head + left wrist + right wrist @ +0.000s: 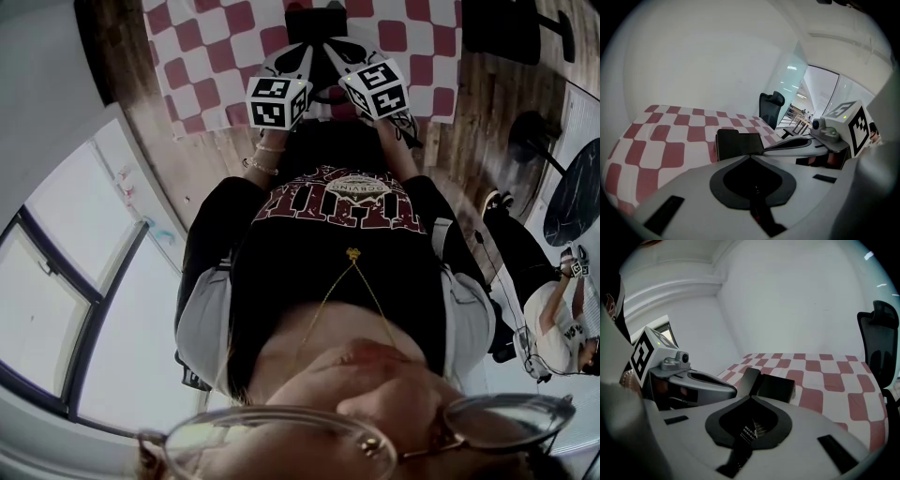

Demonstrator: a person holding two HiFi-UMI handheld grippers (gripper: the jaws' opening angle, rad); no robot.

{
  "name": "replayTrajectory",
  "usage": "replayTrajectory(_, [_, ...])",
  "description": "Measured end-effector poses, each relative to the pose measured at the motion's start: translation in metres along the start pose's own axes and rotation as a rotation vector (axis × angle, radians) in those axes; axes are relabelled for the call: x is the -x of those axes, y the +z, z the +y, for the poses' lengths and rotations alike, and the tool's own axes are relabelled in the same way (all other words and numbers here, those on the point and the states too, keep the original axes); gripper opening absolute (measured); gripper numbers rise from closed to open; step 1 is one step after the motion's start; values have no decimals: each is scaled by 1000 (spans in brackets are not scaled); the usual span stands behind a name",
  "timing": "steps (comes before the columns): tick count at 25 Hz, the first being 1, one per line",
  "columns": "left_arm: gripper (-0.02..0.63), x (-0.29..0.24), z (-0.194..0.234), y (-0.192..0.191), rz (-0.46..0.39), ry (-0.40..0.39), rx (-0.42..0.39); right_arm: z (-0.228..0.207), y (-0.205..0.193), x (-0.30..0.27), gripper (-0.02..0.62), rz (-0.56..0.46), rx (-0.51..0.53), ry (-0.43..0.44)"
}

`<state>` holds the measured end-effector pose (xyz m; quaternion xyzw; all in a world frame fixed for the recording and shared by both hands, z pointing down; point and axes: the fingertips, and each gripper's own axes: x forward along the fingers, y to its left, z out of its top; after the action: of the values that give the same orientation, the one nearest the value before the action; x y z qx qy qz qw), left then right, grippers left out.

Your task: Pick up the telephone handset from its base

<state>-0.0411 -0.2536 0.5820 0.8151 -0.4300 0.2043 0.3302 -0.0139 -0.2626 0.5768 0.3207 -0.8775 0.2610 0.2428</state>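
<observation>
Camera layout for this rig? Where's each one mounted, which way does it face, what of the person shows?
Head view: on the person's head, looking steeply down past the black shirt to the left gripper and right gripper over the checked cloth.
Left gripper view: on the left gripper, looking along its shut tongs to the telephone; right gripper at right.
Right gripper view: on the right gripper, along its shut tongs to the telephone; left gripper at left.
Shared: both gripper views show telephone, checked cloth, black chair.

You're working in dim, even light, brightest through the window (pixel 56 309) at the head view's left, with heavy fisheye bending and dark vignetted corners in both gripper views.
</observation>
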Motion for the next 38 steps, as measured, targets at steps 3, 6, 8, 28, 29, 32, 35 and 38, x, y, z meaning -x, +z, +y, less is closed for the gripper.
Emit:
replayTrajectory(3, [0,-2,0,-2,6,0,3,-2,-4,-1,20,11,-1,-3])
replayTrajectory(6, [0,-4,0,-6,15,2,2,-2,-10,-1,20,22,-2,-5])
replayTrajectory(8, [0,-5,1,-8,22,5,-3,-3,-13,-2,20,29,-2,-6])
replayTrajectory(28, [0,13,35,-35,122,-79,-66,-5,-27,-5,20,66,2,-2])
replayTrajectory(29, [0,12,37,-37,129,-82,-70,-5,-28,-4,20,67,2,-3])
replayTrajectory(32, [0,12,41,-40,137,-94,-84,-5,-29,-3,20,70,4,-6])
replayTrajectory(35, [8,9,40,-43,143,-153,-34,-4,-29,-3,20,69,9,-8])
replayTrajectory(38, [44,6,41,-47,158,-198,20,-2,-27,-4,20,67,9,-6])
